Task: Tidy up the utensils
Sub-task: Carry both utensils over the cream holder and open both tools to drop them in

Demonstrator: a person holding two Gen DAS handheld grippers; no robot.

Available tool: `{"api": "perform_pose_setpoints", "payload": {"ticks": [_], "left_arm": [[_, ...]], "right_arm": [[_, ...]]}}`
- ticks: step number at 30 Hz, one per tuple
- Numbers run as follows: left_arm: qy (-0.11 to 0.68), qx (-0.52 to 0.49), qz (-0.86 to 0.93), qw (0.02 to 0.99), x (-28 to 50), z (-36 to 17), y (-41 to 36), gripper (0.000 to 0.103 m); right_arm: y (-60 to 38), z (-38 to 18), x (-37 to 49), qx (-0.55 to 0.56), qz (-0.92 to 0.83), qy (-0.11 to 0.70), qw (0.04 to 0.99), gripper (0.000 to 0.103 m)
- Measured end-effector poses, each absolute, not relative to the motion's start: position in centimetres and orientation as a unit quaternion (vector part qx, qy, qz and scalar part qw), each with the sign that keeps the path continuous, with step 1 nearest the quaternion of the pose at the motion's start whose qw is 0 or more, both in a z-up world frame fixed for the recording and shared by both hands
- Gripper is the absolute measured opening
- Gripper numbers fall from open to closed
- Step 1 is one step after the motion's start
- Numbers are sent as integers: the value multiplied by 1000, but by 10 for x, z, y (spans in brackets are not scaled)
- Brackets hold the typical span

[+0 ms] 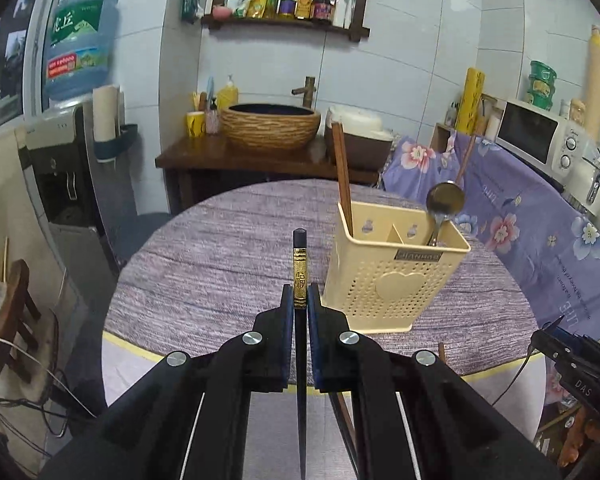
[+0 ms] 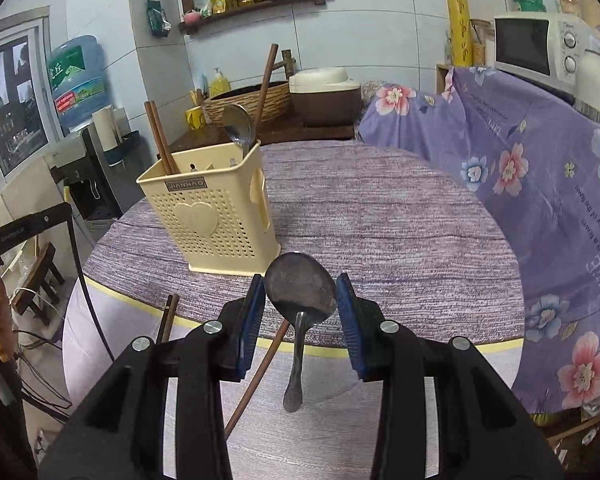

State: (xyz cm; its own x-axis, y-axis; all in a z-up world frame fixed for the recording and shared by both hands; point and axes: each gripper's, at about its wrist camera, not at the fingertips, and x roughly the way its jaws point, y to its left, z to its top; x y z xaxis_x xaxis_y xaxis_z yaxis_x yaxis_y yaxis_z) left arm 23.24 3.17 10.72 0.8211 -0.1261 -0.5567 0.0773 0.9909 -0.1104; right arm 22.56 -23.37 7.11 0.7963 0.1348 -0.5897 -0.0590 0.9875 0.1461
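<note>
Right now my left gripper (image 1: 299, 300) is clamped on a dark chopstick (image 1: 299, 264) with a gold band, its top end sticking up past the fingertips above the round table (image 1: 220, 248). My right gripper (image 2: 301, 298) holds a metal spoon (image 2: 300, 292) by the bowl, pads pressing its two edges and the handle hanging down between the fingers. Behind both stands the cream utensil holder (image 1: 392, 272), perforated with a heart on its front. It holds a pair of brown chopsticks (image 1: 343, 176) in its left compartment and a second spoon (image 1: 444, 204) in the right one. More brown chopsticks (image 2: 256, 376) lie at the table's near edge.
</note>
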Motion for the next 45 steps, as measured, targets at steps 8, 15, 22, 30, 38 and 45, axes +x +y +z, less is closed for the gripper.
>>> {"api": "perform_pose_setpoints", "payload": {"ticks": [8, 15, 22, 30, 38, 45], "left_arm": [[282, -50, -55, 956, 225, 108, 37, 8], [254, -53, -68, 963, 219, 131, 39, 8], [190, -79, -98, 974, 223, 201, 42, 8], [129, -72, -104, 984, 251, 272, 14, 8], [147, -72, -92, 982, 298, 243, -7, 8], [201, -68, -93, 973, 316, 182, -16, 8]], "right_arm": [[-231, 70, 223, 49, 54, 312, 947, 37], [-222, 93, 228, 41, 85, 280, 955, 37], [-203, 158, 254, 15, 115, 212, 970, 37], [-183, 227, 306, 16, 109, 146, 983, 37], [-164, 191, 339, 11, 97, 170, 981, 37], [-150, 136, 343, -8, 85, 191, 978, 37]]}}
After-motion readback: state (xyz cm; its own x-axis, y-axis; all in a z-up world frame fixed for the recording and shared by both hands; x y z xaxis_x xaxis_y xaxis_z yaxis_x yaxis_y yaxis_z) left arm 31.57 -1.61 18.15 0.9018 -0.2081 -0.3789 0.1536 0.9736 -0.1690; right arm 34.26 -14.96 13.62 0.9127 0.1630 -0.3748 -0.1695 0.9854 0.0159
